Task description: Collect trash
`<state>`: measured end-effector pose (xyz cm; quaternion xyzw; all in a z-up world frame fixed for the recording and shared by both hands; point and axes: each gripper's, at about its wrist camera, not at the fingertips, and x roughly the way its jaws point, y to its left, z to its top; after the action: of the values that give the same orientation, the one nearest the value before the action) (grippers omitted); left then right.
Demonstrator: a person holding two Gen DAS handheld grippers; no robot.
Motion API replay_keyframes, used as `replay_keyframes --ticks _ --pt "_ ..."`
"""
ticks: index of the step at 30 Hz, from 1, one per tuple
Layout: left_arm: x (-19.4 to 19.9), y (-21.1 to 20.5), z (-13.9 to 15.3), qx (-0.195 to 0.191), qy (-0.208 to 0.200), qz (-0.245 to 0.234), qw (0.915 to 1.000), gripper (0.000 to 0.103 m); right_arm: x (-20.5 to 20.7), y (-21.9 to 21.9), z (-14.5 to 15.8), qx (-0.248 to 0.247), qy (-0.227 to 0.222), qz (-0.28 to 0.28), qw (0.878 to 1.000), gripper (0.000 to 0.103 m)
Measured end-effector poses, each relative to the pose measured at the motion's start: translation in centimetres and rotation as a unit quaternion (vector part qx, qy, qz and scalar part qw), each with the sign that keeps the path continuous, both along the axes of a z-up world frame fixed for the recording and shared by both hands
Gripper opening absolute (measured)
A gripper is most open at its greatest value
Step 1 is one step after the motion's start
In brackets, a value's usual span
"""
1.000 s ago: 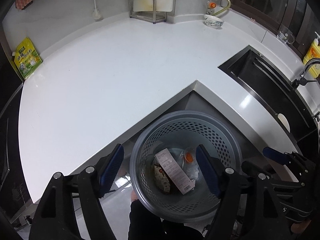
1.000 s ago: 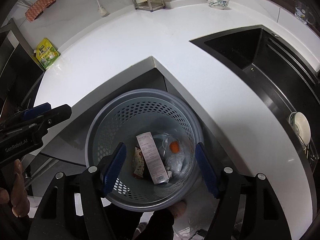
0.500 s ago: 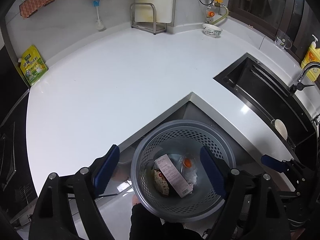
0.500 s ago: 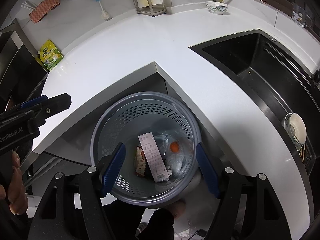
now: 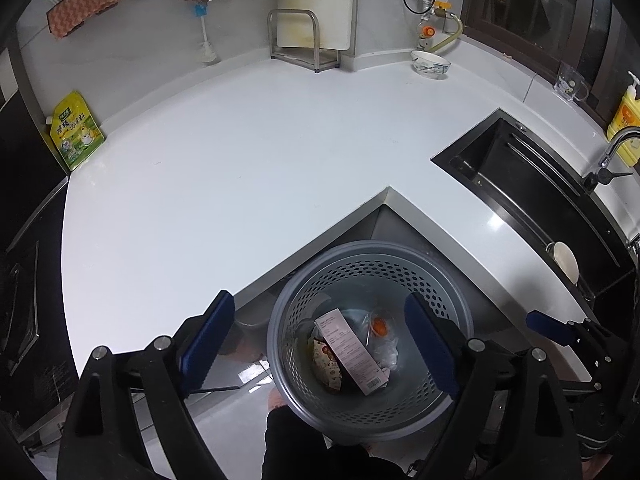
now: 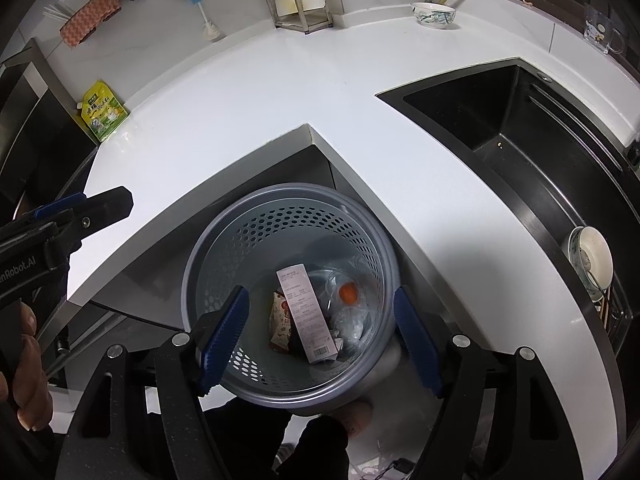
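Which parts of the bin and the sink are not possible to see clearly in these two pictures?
- Bin floor: both views, covered by the long white box, a snack wrapper and clear plastic.
- Print on the box: both views, too small to read.
- Bin's near rim: left wrist view, hidden by dark clothing.
- Sink near end: right wrist view, cut off by the picture edge beyond the bowl.

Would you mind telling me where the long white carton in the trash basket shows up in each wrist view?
Left wrist: the long white carton lies in the grey basket, lower centre-right.
Right wrist: the carton lies in the basket, lower centre.
Shared landmark: the patterned bowl on the far counter.
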<state>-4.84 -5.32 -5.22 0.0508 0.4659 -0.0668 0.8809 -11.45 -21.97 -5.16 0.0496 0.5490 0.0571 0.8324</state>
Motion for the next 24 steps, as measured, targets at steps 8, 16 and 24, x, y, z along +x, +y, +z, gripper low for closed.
replay_keyframes --ticks 8,16,24 --pt "0.07 0.05 0.11 0.006 -0.004 0.011 0.9999 0.096 0.16 -0.17 0.05 0.001 0.000 0.002 1.000 0.072" --pt "0.42 -0.02 -0.12 0.021 -0.003 0.021 0.9995 0.096 0.29 -0.25 0.11 0.001 -0.001 0.001 1.000 0.072" --pt "0.60 -0.05 -0.13 0.026 -0.006 0.025 0.9993 0.097 0.40 -0.24 0.09 0.000 0.000 0.001 1.000 0.072"
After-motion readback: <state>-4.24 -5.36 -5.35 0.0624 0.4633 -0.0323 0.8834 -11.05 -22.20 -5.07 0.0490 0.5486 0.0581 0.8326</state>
